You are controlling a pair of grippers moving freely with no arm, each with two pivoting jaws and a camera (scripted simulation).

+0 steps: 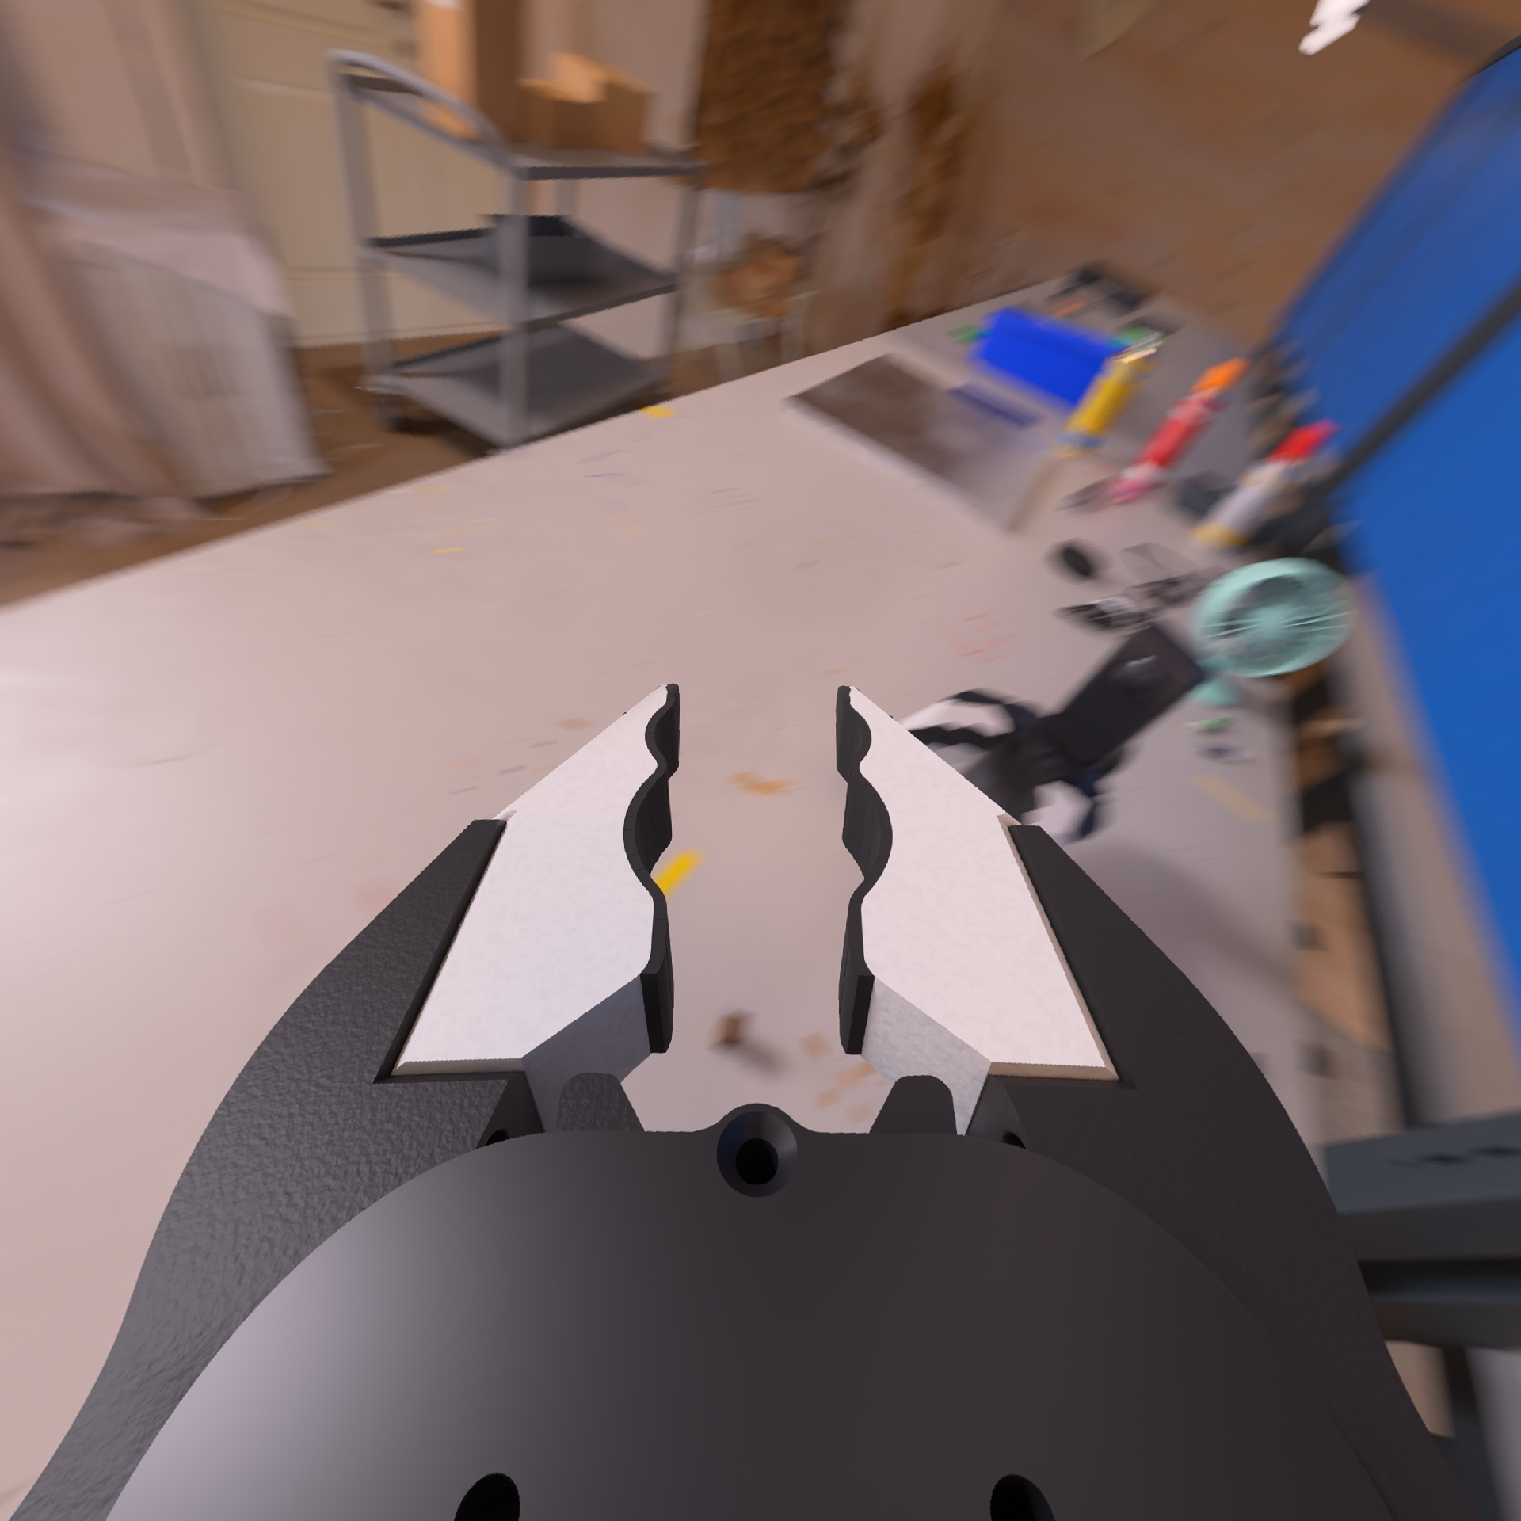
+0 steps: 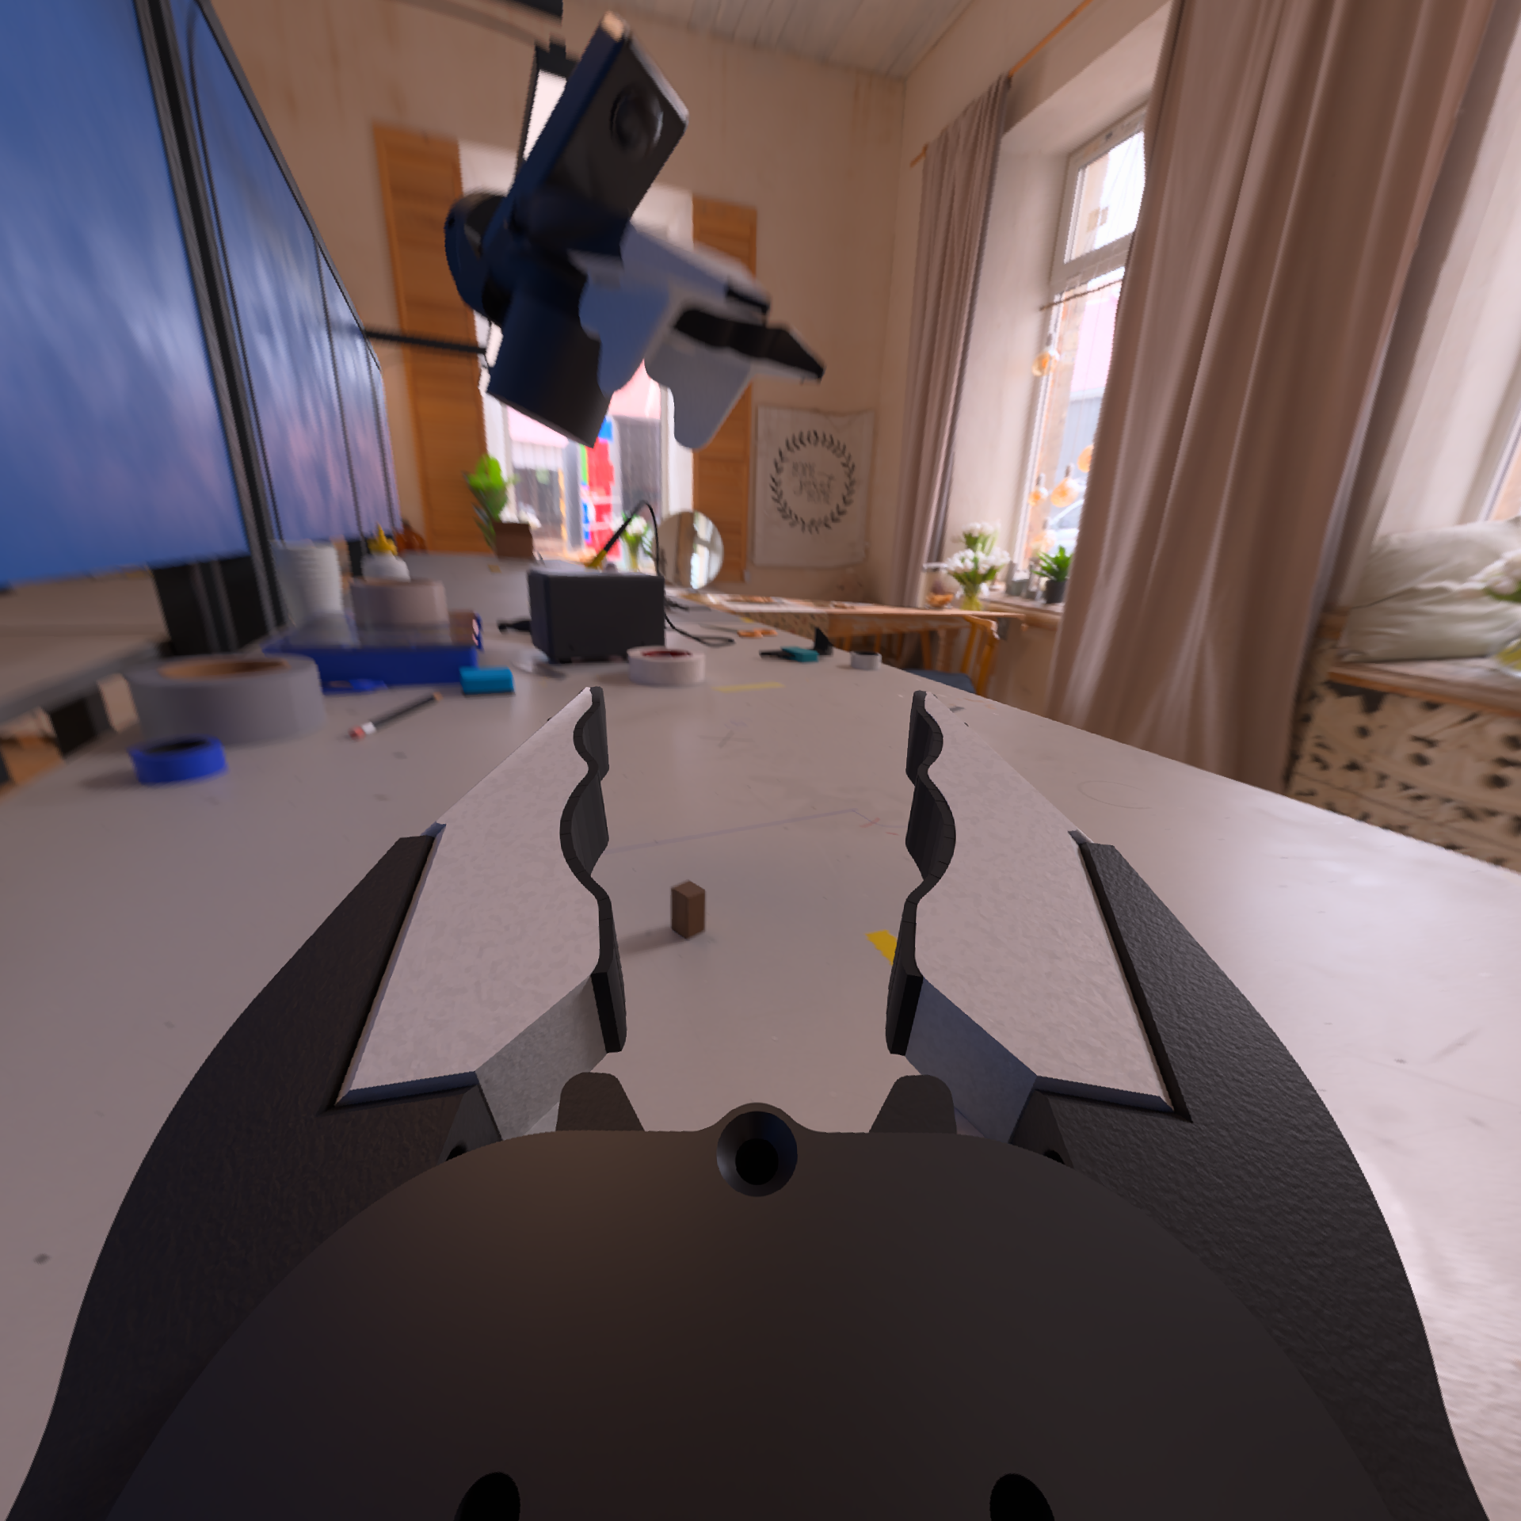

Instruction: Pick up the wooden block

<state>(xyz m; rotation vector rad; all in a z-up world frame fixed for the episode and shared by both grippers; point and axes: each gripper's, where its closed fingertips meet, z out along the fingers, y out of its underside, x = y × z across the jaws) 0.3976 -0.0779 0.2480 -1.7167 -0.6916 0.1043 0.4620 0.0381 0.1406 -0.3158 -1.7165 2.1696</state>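
Observation:
The wooden block [image 2: 687, 909] is a small brown upright cuboid on the pale table [image 2: 247, 946]. In the right wrist view it stands ahead of my right gripper [image 2: 757, 695], framed between the two fingers and touching neither. The right gripper is wide open and empty, low over the table. My left gripper [image 1: 757, 700] is open with a narrower gap and empty. It also shows in the right wrist view [image 2: 794, 358], high in the air beyond the block. The left wrist view is blurred; a small brown smear [image 1: 728, 1029] between its fingers may be the block.
Along the left side stand blue panels [image 2: 99, 329], a grey tape roll [image 2: 226, 695], a blue tape roll [image 2: 177, 757], a pencil [image 2: 395, 712] and a black box [image 2: 594, 613]. A yellow mark [image 2: 881, 942] lies right of the block. The table edge [image 2: 1234, 782] runs along the right.

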